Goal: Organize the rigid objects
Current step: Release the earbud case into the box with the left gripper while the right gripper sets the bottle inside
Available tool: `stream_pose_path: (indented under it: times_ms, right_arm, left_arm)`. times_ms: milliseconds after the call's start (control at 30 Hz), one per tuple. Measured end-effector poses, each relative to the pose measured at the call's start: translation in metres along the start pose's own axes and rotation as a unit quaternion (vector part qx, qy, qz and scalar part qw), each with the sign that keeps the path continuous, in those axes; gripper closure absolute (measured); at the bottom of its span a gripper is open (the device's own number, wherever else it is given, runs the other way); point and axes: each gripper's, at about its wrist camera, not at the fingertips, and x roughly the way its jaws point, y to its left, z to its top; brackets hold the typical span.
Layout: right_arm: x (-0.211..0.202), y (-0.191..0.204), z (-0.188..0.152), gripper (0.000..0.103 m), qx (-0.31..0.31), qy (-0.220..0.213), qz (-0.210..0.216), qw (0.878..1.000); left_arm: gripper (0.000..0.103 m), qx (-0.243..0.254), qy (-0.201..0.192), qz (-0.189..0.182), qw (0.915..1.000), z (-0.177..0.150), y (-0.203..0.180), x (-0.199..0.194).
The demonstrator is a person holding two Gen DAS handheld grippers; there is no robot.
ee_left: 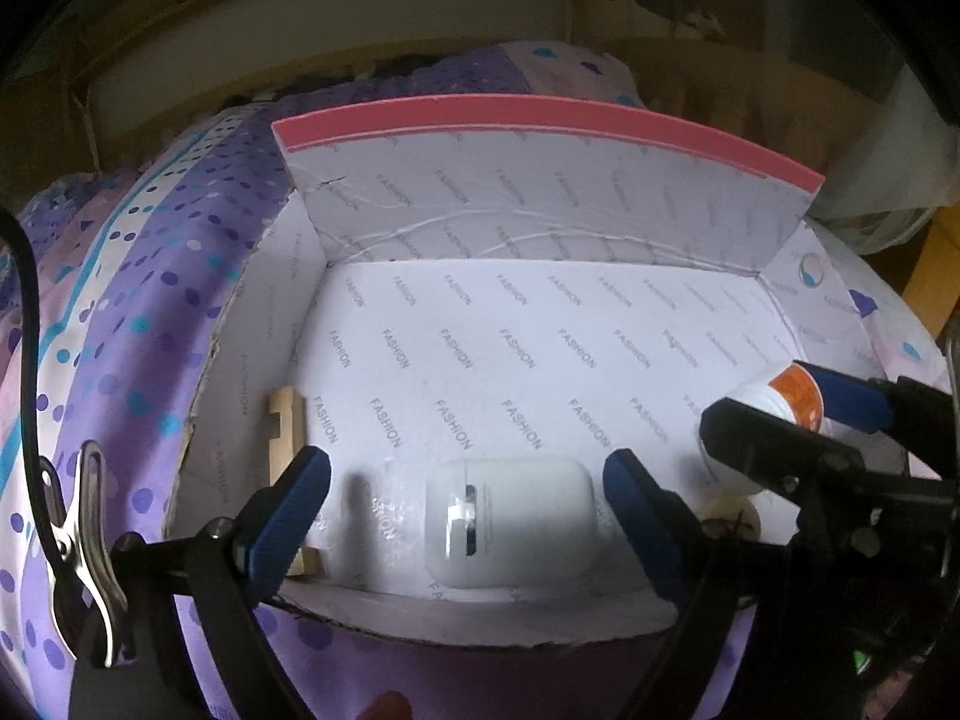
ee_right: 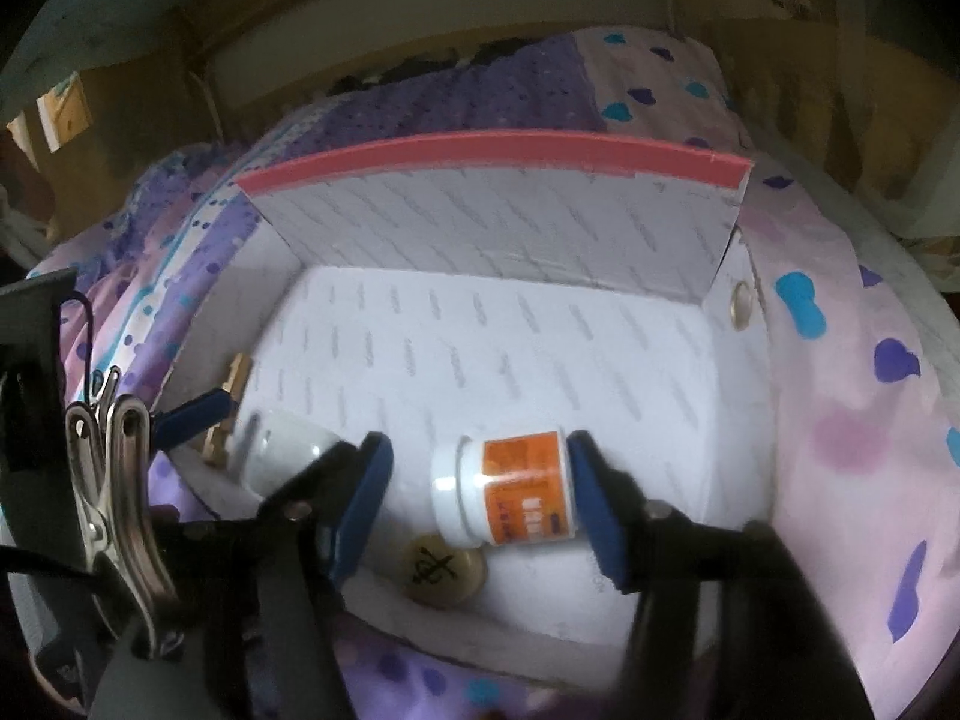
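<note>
White case (ee_left: 509, 521), bottle (ee_right: 509, 495), wooden piece (ee_left: 288, 420) and disc (ee_right: 443, 571) already lie in the box (ee_left: 540, 180); both claws, left (ee_left: 468, 525) and right (ee_right: 477, 504), gape empty, so little seems left.

white case (ee_left: 509, 525) | orange-labelled bottle (ee_right: 510, 489) | purple dotted sheet (ee_left: 180, 276)

"FASHION" repeats across the box lining (ee_left: 540, 324)

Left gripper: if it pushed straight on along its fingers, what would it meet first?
Most likely the white earbud case, lying between the spread fingers of the left gripper on the box floor. Neither finger touches it. Depth is uncertain.
</note>
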Motion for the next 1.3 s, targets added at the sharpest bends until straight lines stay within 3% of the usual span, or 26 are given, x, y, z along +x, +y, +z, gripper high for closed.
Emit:
stream_pose_path:
  times_ms: [400, 500, 667, 933, 1100, 1300]
  right_arm:
    - [-0.003, 0.0, 0.002, 0.037, 0.011, -0.01, -0.004, 1.0]
    - [-0.005, -0.001, 0.002, 0.023, 0.01, -0.018, -0.036, 0.999]
    - [-0.006, -0.011, 0.003, 0.023, 0.037, -0.016, -0.02, 0.999]
    - [-0.007, -0.009, 0.002, 0.023, 0.028, -0.016, -0.027, 0.999]
    - [-0.016, -0.003, -0.002, 0.023, 0.015, -0.034, -0.044, 0.998]
    - [-0.035, 0.003, -0.009, 0.023, 0.01, -0.047, -0.034, 0.998]
  left_arm:
    - [0.007, -0.002, 0.001, -0.001, 1.0, 0.0, 0.0, 0.001]
    - [0.007, -0.004, 0.001, -0.001, 1.0, -0.002, 0.001, 0.0]
    - [0.007, -0.003, 0.001, -0.002, 1.0, -0.003, 0.002, 0.0]
    - [0.007, -0.001, -0.003, -0.003, 1.0, -0.004, 0.004, -0.004]
    - [0.007, 0.021, -0.026, -0.007, 0.9994, -0.003, -0.001, -0.024]
    - [0.007, 0.033, -0.037, -0.007, 0.9987, -0.006, -0.003, -0.039]
